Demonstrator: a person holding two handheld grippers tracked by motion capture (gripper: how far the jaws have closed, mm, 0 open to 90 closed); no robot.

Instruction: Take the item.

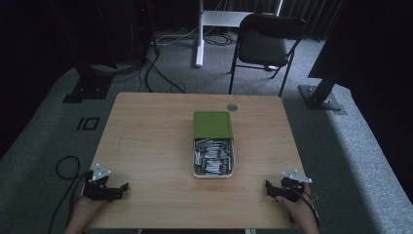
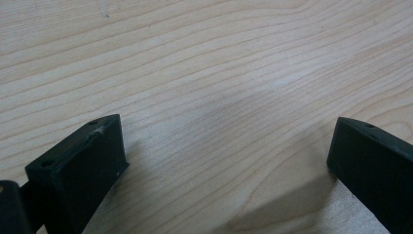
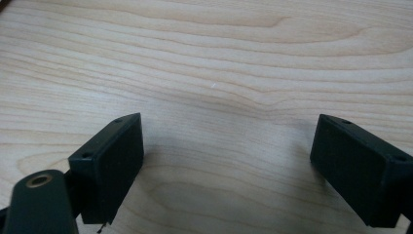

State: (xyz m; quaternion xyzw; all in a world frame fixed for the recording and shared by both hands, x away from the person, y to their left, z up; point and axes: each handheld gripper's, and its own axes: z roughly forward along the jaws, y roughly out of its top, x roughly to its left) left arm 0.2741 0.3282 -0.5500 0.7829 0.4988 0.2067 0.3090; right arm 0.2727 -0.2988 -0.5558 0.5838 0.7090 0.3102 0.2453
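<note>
I rest my left gripper (image 1: 118, 187) and right gripper (image 1: 271, 187) on the table (image 1: 146, 126), both jaws wide and empty, flanking the half-lidded green box (image 1: 213, 144) for equal reach.

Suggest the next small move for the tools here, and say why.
Probably bring the right tool forward toward the open end of the box. Both tools rest open and empty at the table's near corners, left tool included, while the box's green lid is already slid back, exposing the packets.
</note>
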